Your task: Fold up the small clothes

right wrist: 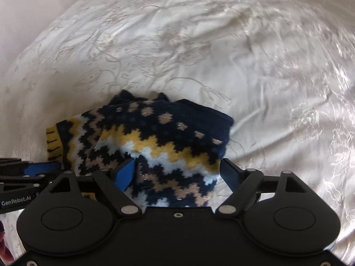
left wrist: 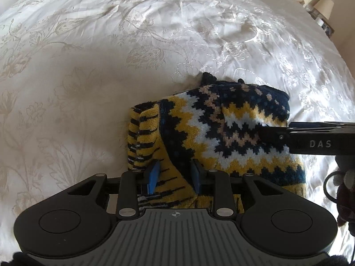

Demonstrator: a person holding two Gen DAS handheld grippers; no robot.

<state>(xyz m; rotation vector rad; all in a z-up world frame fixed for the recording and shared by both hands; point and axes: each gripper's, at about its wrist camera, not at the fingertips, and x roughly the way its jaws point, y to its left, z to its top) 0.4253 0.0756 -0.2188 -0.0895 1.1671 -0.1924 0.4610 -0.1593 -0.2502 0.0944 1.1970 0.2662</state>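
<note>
The knitted garment (left wrist: pixel 221 133), folded once, lies on the bedspread (left wrist: pixel 88 66). The left gripper (left wrist: pixel 175 174) stands narrowly apart and the right gripper (right wrist: pixel 177 173) wide apart, both astride knit, neither clamped. The fold is best pressed flat, edges aligned, before withdrawal.

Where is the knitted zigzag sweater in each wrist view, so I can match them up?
Left wrist view: the sweater lies centre-right on the bedspread, above the left gripper, its pads apart over the yellow striped edge.
Right wrist view: it fills the lower centre, between the open right gripper's fingers.
Shared landmark: the dark navy dotted band at the sweater's far edge.
</note>
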